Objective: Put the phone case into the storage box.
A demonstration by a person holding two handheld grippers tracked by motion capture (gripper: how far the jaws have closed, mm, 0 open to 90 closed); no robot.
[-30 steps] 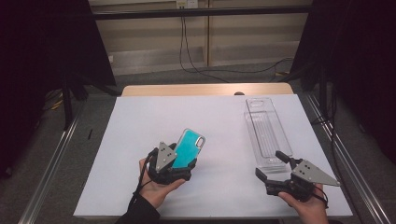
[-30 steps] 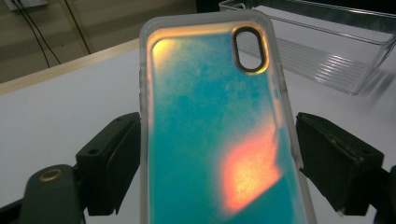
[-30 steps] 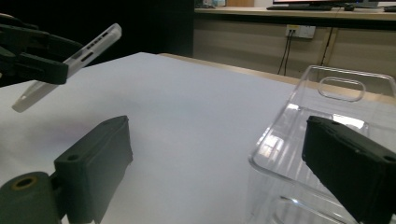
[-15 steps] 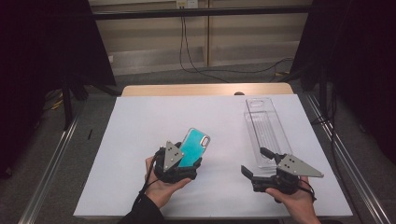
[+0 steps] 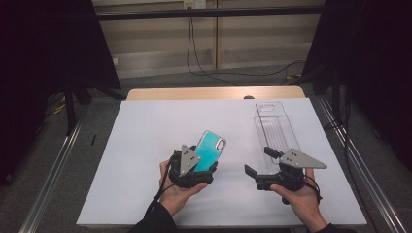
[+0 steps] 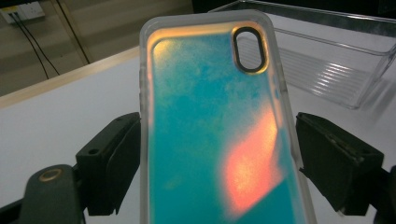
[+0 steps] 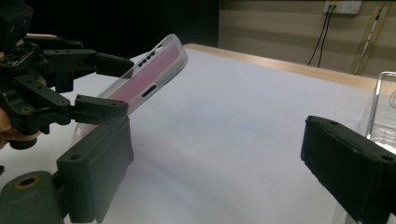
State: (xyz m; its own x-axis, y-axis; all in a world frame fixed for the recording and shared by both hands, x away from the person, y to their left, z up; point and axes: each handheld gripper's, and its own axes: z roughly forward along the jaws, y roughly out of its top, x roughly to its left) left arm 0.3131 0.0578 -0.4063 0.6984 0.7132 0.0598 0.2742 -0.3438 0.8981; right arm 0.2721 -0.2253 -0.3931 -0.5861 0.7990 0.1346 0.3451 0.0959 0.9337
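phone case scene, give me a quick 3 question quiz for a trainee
1. True or false: the left tool grips the teal phone case by its two long edges.
2. Which stands nearer the clear plastic tray? A left tool, B right tool
3. In a few words, what is between the right tool's jaws?

Key:
1. True; in the left gripper view both pads meet the case's sides.
2. B
3. Nothing; its jaws stand open above the white table.

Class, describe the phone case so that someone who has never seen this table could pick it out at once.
Start at the white table; near its front edge the left gripper holds the phone case by its sides, tilted up. Unlike the clear tray to its right, it is turquoise with a frosted rim and an oval camera hole.
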